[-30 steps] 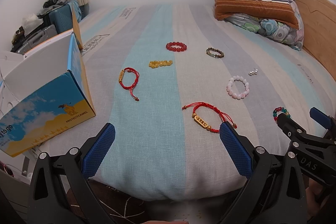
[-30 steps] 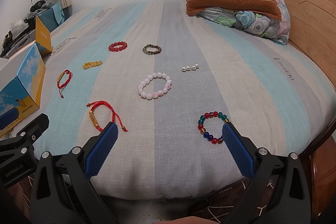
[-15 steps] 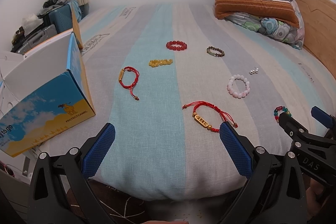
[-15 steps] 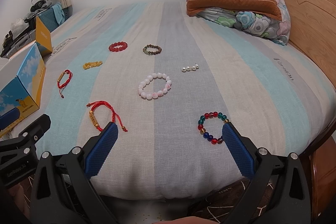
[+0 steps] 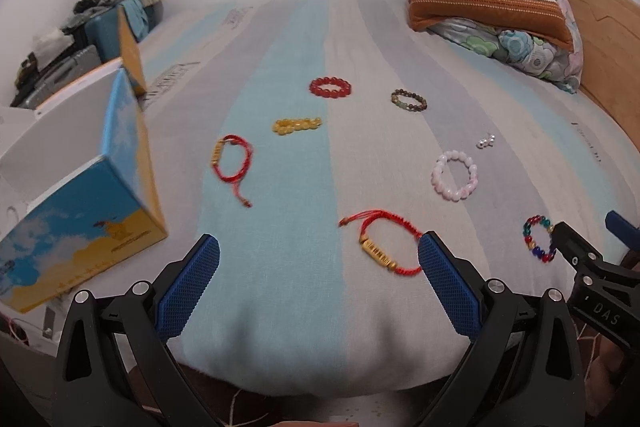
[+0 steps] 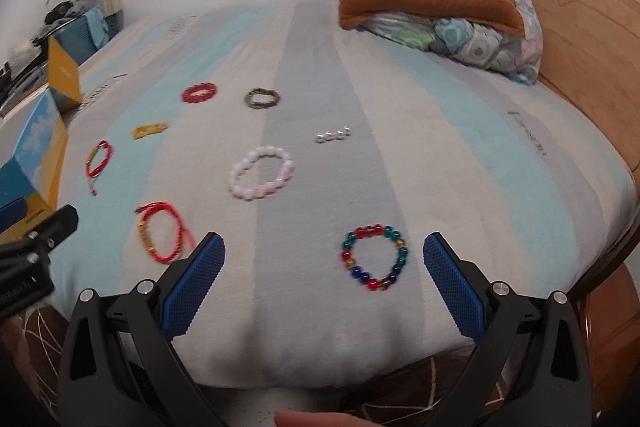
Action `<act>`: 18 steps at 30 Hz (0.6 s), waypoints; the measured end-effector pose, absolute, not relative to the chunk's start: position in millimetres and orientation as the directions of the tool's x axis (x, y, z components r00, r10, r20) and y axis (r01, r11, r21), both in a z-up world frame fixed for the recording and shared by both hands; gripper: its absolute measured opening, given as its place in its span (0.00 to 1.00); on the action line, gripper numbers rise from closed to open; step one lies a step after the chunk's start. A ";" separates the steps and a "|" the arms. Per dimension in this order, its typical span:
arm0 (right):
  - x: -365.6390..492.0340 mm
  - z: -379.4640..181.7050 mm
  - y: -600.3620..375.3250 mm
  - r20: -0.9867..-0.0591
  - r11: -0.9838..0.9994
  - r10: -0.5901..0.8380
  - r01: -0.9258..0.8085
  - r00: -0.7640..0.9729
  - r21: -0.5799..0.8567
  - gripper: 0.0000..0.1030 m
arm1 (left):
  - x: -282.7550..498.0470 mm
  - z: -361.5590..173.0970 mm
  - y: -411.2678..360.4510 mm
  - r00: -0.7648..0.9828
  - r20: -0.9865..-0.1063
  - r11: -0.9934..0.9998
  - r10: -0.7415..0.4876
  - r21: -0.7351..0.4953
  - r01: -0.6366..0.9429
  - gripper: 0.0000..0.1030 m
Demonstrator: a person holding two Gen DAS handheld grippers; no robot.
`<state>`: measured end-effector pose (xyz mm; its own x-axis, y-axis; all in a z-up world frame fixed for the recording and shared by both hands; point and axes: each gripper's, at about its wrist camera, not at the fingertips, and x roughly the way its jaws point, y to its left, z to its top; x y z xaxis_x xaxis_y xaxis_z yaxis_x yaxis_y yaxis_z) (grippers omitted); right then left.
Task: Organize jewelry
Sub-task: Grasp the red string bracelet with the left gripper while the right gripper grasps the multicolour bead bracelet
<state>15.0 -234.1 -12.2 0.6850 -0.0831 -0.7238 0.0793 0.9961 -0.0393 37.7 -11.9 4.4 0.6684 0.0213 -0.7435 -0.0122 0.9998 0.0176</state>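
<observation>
While both grippers, left gripper (image 5: 319, 261) and right gripper (image 6: 323, 259), hover wide and empty at the bed's (image 6: 460, 115) near edge, 8 pieces lie spaced apart, with the multicoloured bracelet (image 6: 375, 257) nearest the right fingers.

Eight pieces lie apart, flat on the striped bed (image 6: 460, 131): the multicoloured bead bracelet (image 6: 375, 257) nearest its foot, the pink bead bracelet (image 6: 261, 178) farther up.

The right gripper (image 6: 322, 267) is held over the near edge of the bed (image 6: 460, 155), its jaws spread wide and empty. A multicoloured bead bracelet (image 6: 374, 257) is seen between them on the cover. A pink bead bracelet (image 6: 261, 178) is laid farther back.
</observation>
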 end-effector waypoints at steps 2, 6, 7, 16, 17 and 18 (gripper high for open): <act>25.0 -18.4 -245.6 -0.751 0.996 -0.070 0.082 0.657 -0.022 0.93 | 49.6 1.2 -15.4 0.645 -0.764 1.000 0.005 0.012 0.006 0.95; 40.7 -32.5 -260.6 -0.784 0.996 -0.061 0.090 0.618 -0.007 0.93 | 76.9 -12.8 -22.2 0.586 -0.809 0.999 -0.036 -0.020 0.033 0.95; 44.0 -36.1 -262.9 -0.790 0.996 -0.061 0.092 0.610 -0.005 0.93 | 81.7 -17.6 -24.0 0.573 -0.819 0.999 -0.040 -0.024 0.037 0.95; 65.1 -71.6 -278.6 -0.849 0.996 -0.015 0.087 0.528 0.036 0.93 | 112.5 -63.8 -39.1 0.473 -0.879 0.997 -0.060 -0.031 0.069 0.94; 67.0 -75.7 -280.1 -0.857 0.995 -0.006 0.087 0.516 0.045 0.92 | 114.1 -67.0 -39.7 0.464 -0.883 0.997 -0.069 -0.039 0.074 0.94; 68.1 -78.4 -281.0 -0.862 0.995 -0.003 0.086 0.507 0.048 0.89 | 114.4 -70.3 -39.3 0.460 -0.885 0.996 -0.076 -0.045 0.077 0.94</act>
